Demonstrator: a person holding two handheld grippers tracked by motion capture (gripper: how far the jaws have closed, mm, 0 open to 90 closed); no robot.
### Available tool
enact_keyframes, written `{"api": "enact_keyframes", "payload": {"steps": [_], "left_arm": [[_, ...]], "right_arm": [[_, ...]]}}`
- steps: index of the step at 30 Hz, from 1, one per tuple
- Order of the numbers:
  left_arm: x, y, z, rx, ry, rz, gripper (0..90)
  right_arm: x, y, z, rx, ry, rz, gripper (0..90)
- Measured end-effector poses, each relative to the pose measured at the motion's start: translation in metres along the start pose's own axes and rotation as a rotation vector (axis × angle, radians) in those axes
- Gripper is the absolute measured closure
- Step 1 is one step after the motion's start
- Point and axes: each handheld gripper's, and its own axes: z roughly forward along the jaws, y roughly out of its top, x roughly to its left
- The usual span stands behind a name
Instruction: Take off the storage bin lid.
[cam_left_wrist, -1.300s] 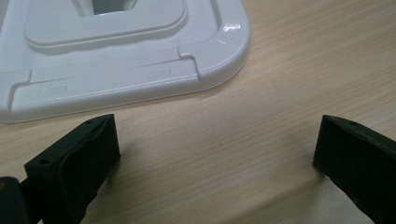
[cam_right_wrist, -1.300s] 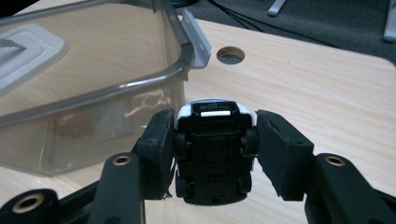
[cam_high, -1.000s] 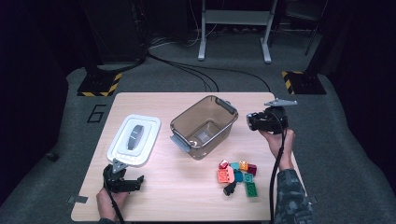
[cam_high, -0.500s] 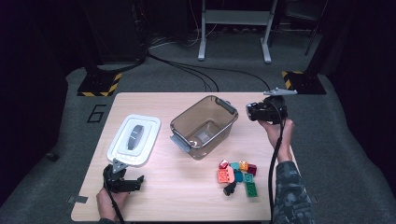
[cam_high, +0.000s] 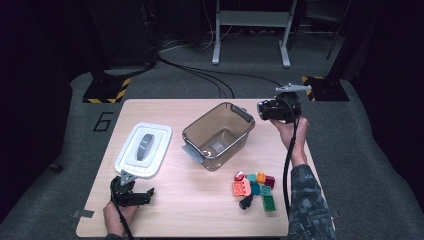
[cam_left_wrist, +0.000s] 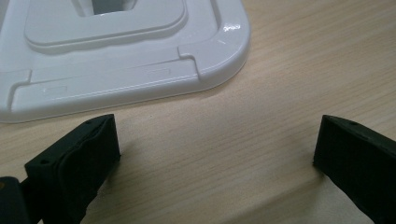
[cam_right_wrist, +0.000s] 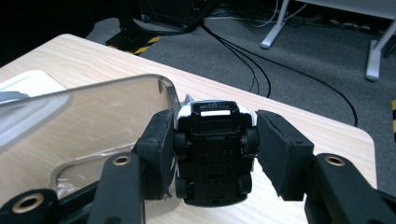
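My right gripper (cam_right_wrist: 212, 154) is shut on a small toy car (cam_right_wrist: 212, 154), held belly-up so its black underside and wheels face the camera, the jaws pressing on its sides. In the high view this gripper (cam_high: 267, 111) hovers above the table's far right, just beside the right end of the clear brown tub (cam_high: 218, 135). The tub's rim (cam_right_wrist: 93, 91) lies close to the car's left. My left gripper (cam_high: 135, 196) rests open on the wood near the front left corner, its jaws wide apart and empty (cam_left_wrist: 215, 154), just short of the white lid (cam_left_wrist: 121, 60).
The white lid (cam_high: 144, 150) with a grey handle lies flat left of the tub. A cluster of several coloured toy bricks (cam_high: 254, 189) sits at the front right of the table (cam_high: 200, 210). Cables and stand legs lie on the floor beyond.
My right gripper has risen and moved toward the far end of the tub with the car in it. The left gripper has stayed put.
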Motion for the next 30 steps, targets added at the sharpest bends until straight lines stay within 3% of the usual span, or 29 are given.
{"api": "enact_keyframes", "payload": {"steps": [12,20,30], "left_arm": [[0.000,0.000,0.000,0.003,-0.001,-0.002,0.0],[0.000,0.000,0.000,0.003,-0.001,-0.001,0.0],[0.000,0.000,0.000,0.003,0.000,0.000,0.0]], "right_arm": [[0.025,0.012,0.023,0.005,0.061,-0.037,48.4],[0.041,0.004,0.047,0.036,0.107,-0.042,48.3],[0.047,-0.012,0.060,0.079,0.125,-0.052,48.2]]}}
